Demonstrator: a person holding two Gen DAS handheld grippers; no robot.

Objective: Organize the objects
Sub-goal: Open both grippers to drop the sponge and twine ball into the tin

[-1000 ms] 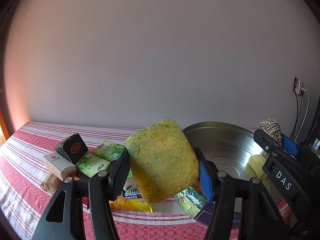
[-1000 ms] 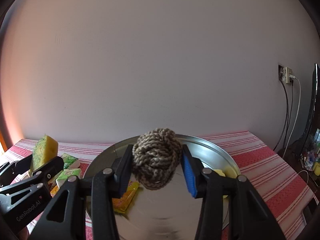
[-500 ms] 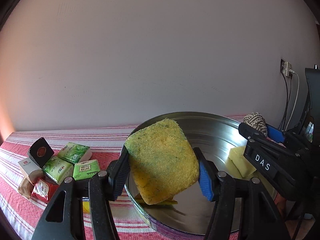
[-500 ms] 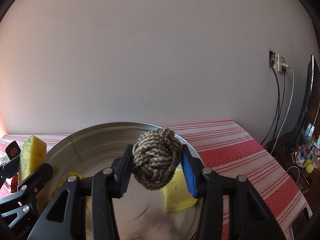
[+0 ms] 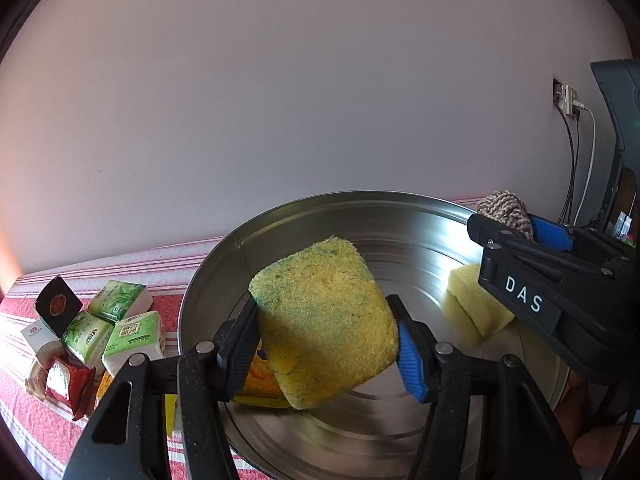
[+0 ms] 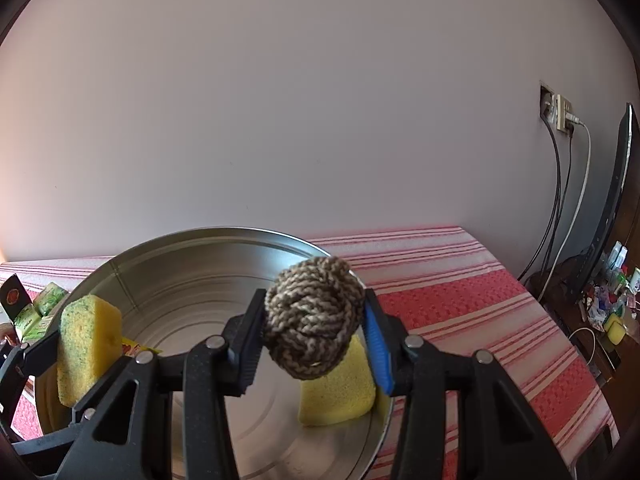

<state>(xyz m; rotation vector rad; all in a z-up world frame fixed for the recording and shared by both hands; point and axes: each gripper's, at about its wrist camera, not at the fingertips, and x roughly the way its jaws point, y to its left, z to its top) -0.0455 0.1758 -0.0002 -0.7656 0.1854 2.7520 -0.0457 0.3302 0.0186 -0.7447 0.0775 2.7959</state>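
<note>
My left gripper [image 5: 326, 346] is shut on a yellow-green sponge [image 5: 324, 320] and holds it above the left part of a large round metal basin [image 5: 400, 216]. My right gripper [image 6: 314, 330] is shut on a brown rope ball [image 6: 314, 316] above the basin's right side [image 6: 180, 248]. The rope ball also shows in the left wrist view [image 5: 504, 210], and the sponge in the right wrist view [image 6: 86, 348]. A pale yellow sponge [image 6: 340, 392] lies inside the basin, also seen in the left wrist view [image 5: 476, 304]. A yellow packet [image 5: 262, 384] lies in the basin under my left gripper.
Green tissue packs [image 5: 120, 322], a black-and-white box [image 5: 54, 308] and a red packet [image 5: 68, 380] lie on the red striped cloth [image 6: 460, 292] left of the basin. A wall socket with cables [image 6: 560, 120] and a dark monitor [image 6: 612, 208] are on the right.
Both grippers have moved right and over the basin, still holding the sponge and the rope ball. The basin now fills more of both views.
</note>
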